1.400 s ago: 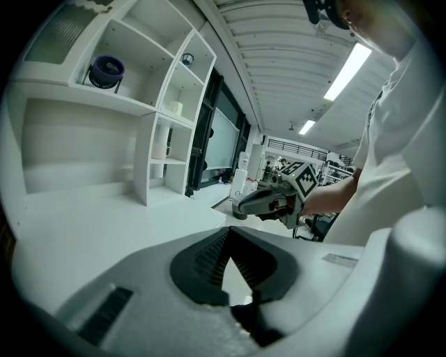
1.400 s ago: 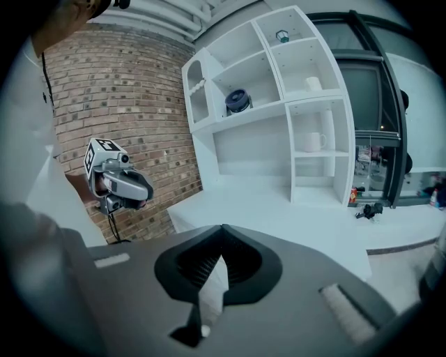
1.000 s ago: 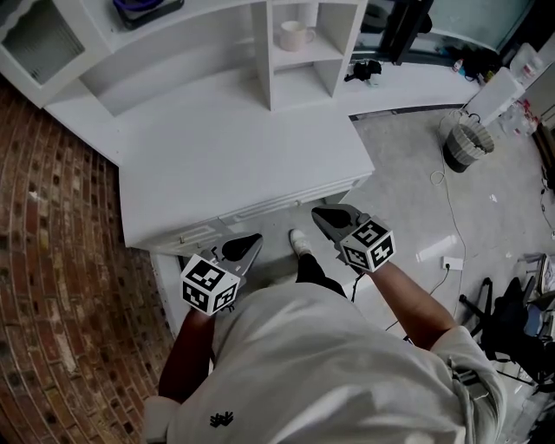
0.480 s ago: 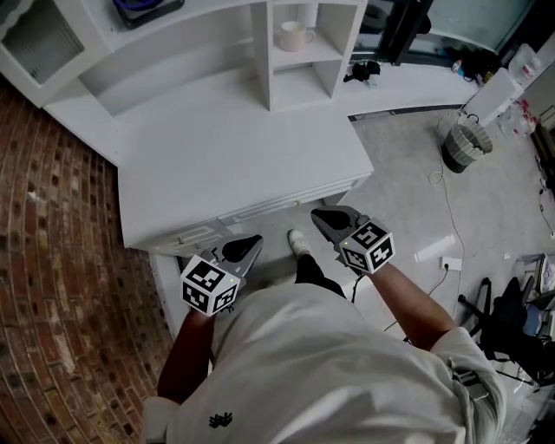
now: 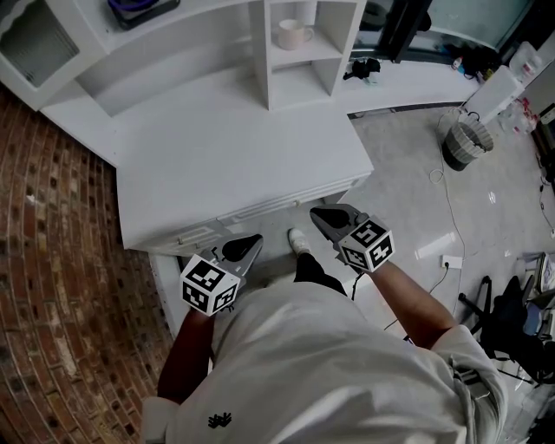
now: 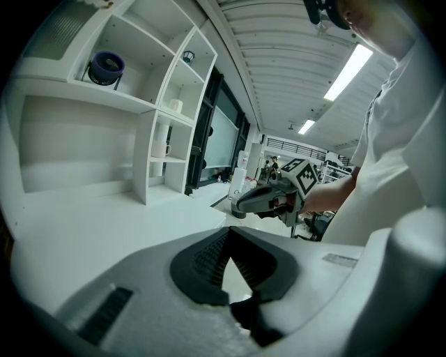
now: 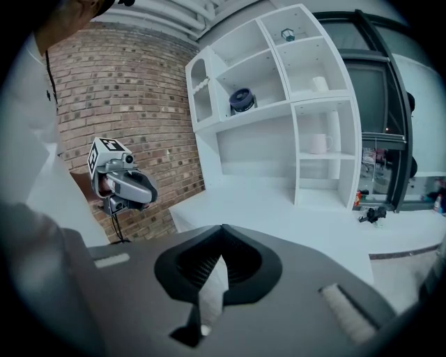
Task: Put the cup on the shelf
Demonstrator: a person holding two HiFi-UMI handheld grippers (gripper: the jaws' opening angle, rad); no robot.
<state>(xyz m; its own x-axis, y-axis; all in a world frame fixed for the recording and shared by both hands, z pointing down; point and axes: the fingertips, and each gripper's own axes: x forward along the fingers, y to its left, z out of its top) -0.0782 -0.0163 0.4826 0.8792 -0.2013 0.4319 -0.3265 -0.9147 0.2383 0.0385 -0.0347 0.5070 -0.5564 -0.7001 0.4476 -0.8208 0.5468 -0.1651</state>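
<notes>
A white cup [image 5: 293, 35] stands upright in the middle cell of the white shelf unit [image 5: 260, 52] at the back of the desk; the right gripper view shows the cup [image 7: 319, 143] there too. My left gripper [image 5: 253, 240] hangs in front of the desk's drawer edge, near my body, jaws shut and empty. My right gripper [image 5: 317, 212] is held level with it on the right, also shut with nothing in it. Both are far from the cup. Each gripper view shows the other gripper: the right gripper [image 6: 240, 204] and the left gripper [image 7: 150, 192].
The white desk [image 5: 234, 156] lies between me and the shelves. A dark round object [image 5: 143, 9] sits on an upper shelf. Brick surface [image 5: 52, 260] runs along the left. A basket [image 5: 468, 143] and cables lie on the floor at right. My shoe [image 5: 299, 243] shows below the desk edge.
</notes>
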